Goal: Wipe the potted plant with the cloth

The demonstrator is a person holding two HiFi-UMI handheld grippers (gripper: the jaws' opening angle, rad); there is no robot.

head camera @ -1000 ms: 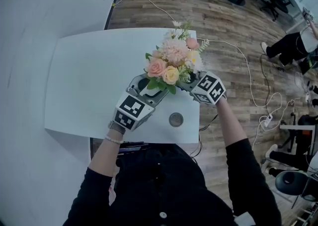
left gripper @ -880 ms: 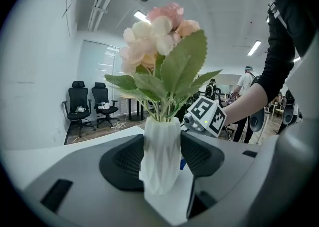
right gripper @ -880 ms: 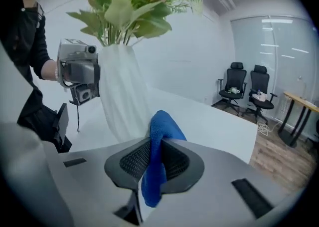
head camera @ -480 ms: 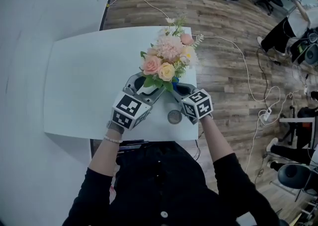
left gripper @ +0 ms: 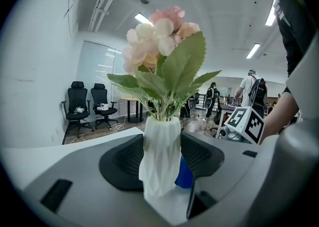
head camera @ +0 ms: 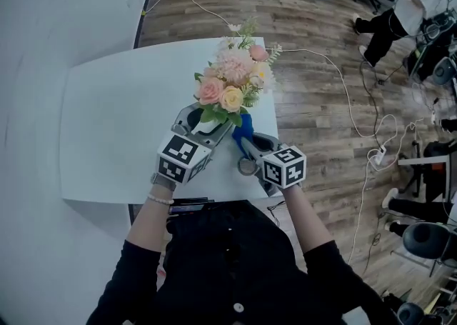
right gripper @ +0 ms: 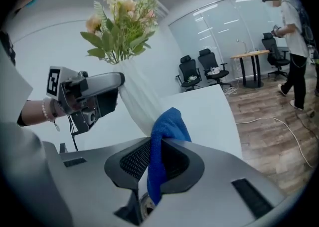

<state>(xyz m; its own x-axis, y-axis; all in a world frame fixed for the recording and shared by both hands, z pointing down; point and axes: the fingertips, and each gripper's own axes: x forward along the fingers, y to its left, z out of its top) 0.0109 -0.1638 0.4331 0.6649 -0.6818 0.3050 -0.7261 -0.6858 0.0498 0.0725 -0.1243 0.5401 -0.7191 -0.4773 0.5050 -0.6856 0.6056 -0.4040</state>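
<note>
Head view: my left gripper (head camera: 200, 122) is clenched on the white ribbed vase (left gripper: 160, 156) of the potted plant (head camera: 227, 84), which stands upright near the right edge of the white table (head camera: 114, 123). My right gripper (right gripper: 157, 158) grips the blue cloth (right gripper: 163, 133), pinched between both jaws. The cloth's free end rises just beside the vase's lower part; I cannot confirm contact. Markings: black-and-white square markers on the left cube (head camera: 182, 158) and the right cube (head camera: 284, 166).
</note>
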